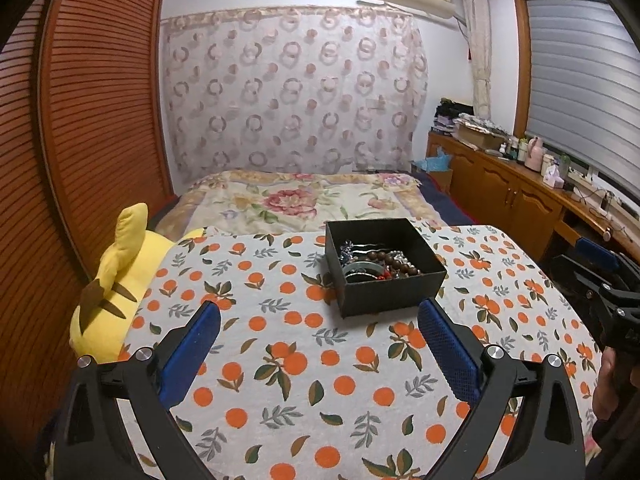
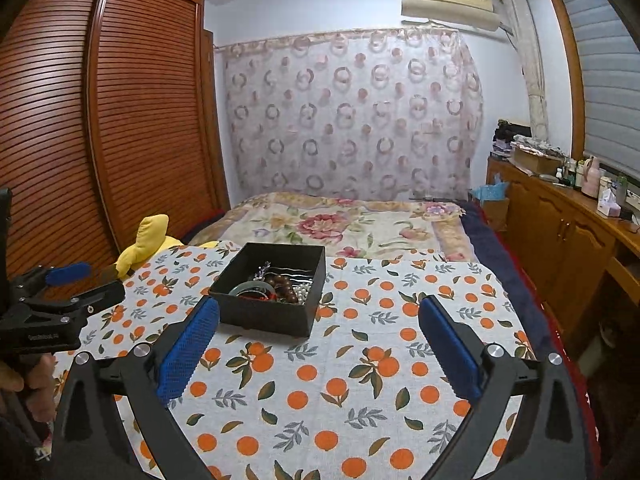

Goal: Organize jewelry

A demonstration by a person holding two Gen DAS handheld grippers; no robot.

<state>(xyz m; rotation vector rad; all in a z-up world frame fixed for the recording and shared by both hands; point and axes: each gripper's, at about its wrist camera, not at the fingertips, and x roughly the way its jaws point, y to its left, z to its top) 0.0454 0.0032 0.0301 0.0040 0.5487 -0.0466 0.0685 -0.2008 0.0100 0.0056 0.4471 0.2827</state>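
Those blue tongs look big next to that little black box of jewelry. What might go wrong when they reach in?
1. The beads, pearls and bangle lie tangled in the black box; pulling one piece could probably drag others out.
2. The box sits loose on the orange-print cloth, apparently over soft bedding, so a nudge might tip or slide it.
3. Both the left tongs and right tongs are open and wide, and the box is narrow; thin pieces may slip between the pads.

Orange-print cloth (image 1: 320, 380) (over bed) bears black box (image 1: 394, 294).
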